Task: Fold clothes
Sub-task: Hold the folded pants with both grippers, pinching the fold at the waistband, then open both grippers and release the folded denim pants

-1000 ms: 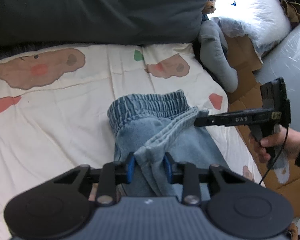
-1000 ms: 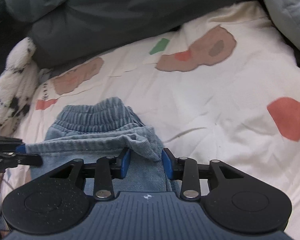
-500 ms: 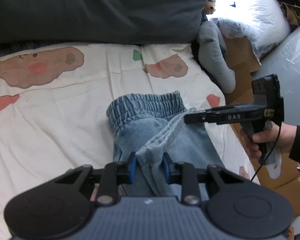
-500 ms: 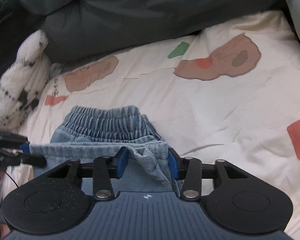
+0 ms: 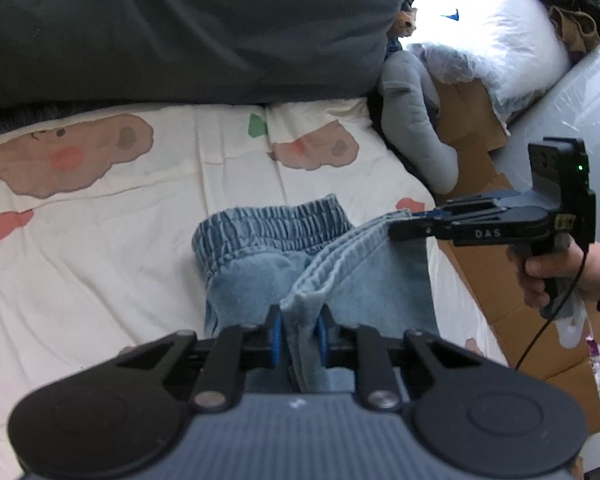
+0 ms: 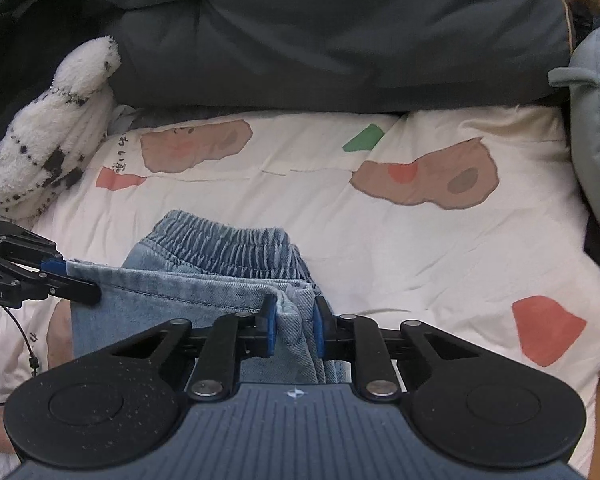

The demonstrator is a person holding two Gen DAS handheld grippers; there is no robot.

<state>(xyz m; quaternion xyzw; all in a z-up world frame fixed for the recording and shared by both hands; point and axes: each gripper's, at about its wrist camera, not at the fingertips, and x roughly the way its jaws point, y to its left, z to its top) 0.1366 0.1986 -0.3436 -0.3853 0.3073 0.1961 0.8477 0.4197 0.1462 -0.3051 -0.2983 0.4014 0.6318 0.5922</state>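
Observation:
Light blue denim pants (image 5: 260,256) lie on the cream patterned bed sheet (image 5: 100,248), elastic waistband (image 5: 272,220) toward the far side. The hem end is raised and stretched taut between both grippers above the rest of the pants. My left gripper (image 5: 299,334) is shut on one hem corner. My right gripper (image 6: 294,326) is shut on the other corner of the pants (image 6: 188,288). In the left wrist view the right gripper (image 5: 404,224) comes in from the right, a hand on its handle. In the right wrist view the left gripper (image 6: 66,274) holds the hem at the left.
A dark grey duvet (image 5: 180,28) fills the far side of the bed. A grey plush (image 5: 416,120), cardboard (image 5: 476,152) and a white bag (image 5: 492,32) sit off the right edge. A white spotted plush (image 6: 48,136) lies at the left.
Both grippers have spread apart and risen, pulling the hem edge taut and straight between them. The right gripper has moved right, away from the waistband.

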